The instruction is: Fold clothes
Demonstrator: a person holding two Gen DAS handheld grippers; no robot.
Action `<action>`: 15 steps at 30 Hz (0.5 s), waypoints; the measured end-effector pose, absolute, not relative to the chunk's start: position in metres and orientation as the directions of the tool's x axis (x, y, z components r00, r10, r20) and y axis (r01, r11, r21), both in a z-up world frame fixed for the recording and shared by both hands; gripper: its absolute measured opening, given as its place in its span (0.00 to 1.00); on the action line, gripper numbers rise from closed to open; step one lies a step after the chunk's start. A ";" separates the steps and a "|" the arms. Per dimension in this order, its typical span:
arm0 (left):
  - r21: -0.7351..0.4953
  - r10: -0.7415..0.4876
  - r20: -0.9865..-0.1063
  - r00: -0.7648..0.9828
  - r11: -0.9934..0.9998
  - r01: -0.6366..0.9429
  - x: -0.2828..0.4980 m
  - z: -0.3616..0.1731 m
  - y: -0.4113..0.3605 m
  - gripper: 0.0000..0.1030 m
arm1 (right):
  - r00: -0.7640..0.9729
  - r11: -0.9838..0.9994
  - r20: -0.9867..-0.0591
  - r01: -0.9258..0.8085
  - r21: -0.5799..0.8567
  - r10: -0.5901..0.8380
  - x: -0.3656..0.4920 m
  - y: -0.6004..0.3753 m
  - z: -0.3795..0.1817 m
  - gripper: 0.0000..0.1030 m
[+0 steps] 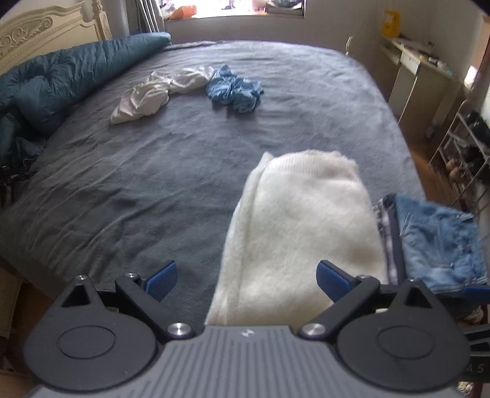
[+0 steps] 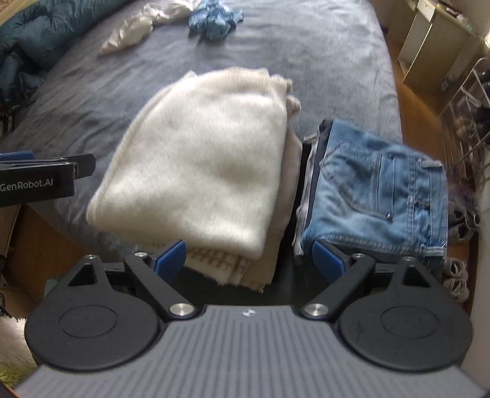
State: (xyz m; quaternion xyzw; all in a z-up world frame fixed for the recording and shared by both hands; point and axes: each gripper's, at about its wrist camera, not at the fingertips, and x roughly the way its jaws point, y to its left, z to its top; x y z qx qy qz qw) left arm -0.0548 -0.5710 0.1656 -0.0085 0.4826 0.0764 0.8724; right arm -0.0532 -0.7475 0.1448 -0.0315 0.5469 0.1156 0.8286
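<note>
A folded cream sweater (image 1: 300,220) (image 2: 208,162) lies at the near edge of the grey bed (image 1: 153,171), on top of other folded pieces. Beside it on the right sits a stack topped by folded blue jeans (image 1: 438,242) (image 2: 379,196). My left gripper (image 1: 246,280) hangs open above the sweater's near left part, nothing between its blue pads. My right gripper (image 2: 249,258) is open too, above the near edges of both stacks, gripping nothing. Far across the bed lie a crumpled white garment (image 1: 153,91) (image 2: 137,23) and a crumpled blue one (image 1: 234,88) (image 2: 214,18).
A teal duvet (image 1: 61,82) is bunched along the bed's left side by a cream headboard (image 1: 39,27). A wire shoe rack (image 1: 462,153) and a white desk (image 1: 419,67) stand to the right on the wooden floor. The left gripper's body (image 2: 39,180) shows at the right wrist view's left edge.
</note>
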 end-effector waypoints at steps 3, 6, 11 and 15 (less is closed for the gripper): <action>0.113 0.167 -0.827 0.537 0.985 -0.132 -0.055 0.170 -0.575 0.96 | 0.394 0.970 -0.903 -0.230 0.084 0.172 -0.053 -0.748 0.152 0.88; 0.115 0.147 -0.821 0.551 0.989 -0.093 -0.056 0.173 -0.579 0.96 | 0.503 0.973 -0.844 -0.216 0.083 0.184 -0.059 -0.748 0.166 0.88; 0.105 0.117 -0.833 0.540 0.993 -0.054 -0.058 0.174 -0.583 0.96 | 0.624 0.977 -0.758 -0.199 0.082 0.191 -0.064 -0.751 0.177 0.98; 0.079 0.104 -0.856 0.506 0.994 -0.071 -0.058 0.171 -0.583 0.96 | 0.571 0.976 -0.793 -0.169 0.141 0.213 -0.055 -0.751 0.170 0.99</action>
